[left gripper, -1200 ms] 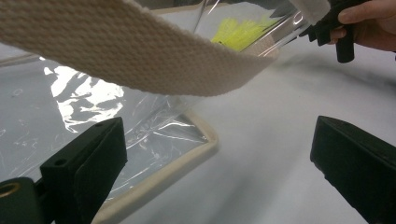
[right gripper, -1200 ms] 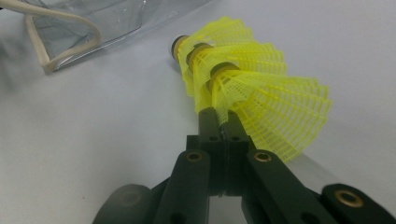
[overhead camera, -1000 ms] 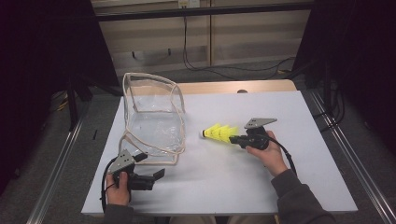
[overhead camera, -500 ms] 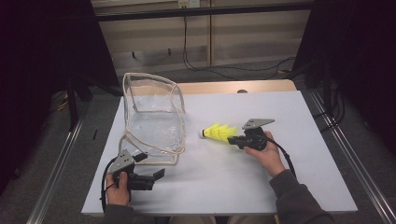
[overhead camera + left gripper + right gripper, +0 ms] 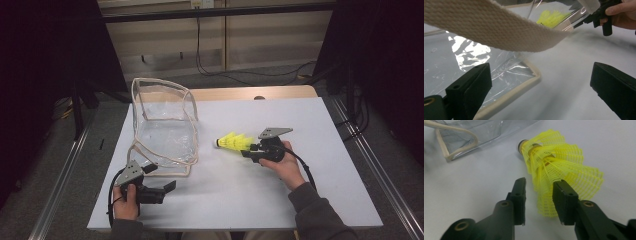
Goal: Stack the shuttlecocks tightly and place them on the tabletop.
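Two shuttlecocks (image 5: 554, 167) nested, lying just ahead of the right gripper (image 5: 539, 197) — jaws just opening, skirt edge between them, unpressed. Light, springy, crushable — grip the skirt gently. Left gripper (image 5: 167, 187) apart.

A white surface (image 5: 310, 130) lies under everything; black cables (image 5: 210, 65) trail across the floor (image 5: 65, 150) beyond its far edge.

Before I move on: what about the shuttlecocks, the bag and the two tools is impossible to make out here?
- Shuttlecocks: right gripper view, nested skirts overlap, count unclear; right tool, just been opening, covers the skirt's near edge, contact unclear.
- Bag: high view, clear plastic, contents unreadable.
- Strap: left gripper view, blurred, hides the bag's mouth.
- Left tool: open; jaw tips cut by the frame's lower edge.
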A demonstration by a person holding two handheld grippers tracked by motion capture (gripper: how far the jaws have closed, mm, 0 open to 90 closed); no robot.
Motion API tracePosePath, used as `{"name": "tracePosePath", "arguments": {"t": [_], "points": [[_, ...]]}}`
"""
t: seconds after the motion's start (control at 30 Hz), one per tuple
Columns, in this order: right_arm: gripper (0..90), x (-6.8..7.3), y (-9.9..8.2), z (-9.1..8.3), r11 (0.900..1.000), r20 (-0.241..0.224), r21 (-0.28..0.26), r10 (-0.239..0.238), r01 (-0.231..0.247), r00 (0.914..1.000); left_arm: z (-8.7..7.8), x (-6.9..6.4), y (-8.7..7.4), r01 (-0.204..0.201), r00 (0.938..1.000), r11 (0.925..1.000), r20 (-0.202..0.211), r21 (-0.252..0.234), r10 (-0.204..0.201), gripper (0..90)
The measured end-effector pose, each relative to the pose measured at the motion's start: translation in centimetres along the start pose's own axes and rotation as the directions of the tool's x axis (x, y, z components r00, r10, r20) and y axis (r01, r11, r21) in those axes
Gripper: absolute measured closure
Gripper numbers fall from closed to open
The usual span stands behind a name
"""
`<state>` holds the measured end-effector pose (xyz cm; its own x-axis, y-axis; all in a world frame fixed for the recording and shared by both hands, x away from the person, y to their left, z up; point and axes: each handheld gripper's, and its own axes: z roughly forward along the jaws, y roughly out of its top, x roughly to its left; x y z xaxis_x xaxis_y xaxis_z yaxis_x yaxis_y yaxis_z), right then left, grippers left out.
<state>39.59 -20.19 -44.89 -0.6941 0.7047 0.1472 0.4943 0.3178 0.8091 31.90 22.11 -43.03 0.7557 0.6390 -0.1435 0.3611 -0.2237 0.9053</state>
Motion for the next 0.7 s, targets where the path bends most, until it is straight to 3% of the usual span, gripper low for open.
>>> {"name": "tracePosePath", "arguments": {"t": [0.53,0.7], "points": [[38.5,0.8,0.7,1.2,0.9998,0.009,0.008,0.017,-0.017,0.9998,0.0,0.0,0.0,0.000,1.0000,1.0000,-0.001,0.001,0.000,3.6],[36.2,0.9,0.8,1.6,0.9996,0.011,0.014,0.026,-0.026,0.9996,0.0,0.1,0.0,-0.002,1.0000,1.0000,0.000,0.002,0.002,3.6]]}}
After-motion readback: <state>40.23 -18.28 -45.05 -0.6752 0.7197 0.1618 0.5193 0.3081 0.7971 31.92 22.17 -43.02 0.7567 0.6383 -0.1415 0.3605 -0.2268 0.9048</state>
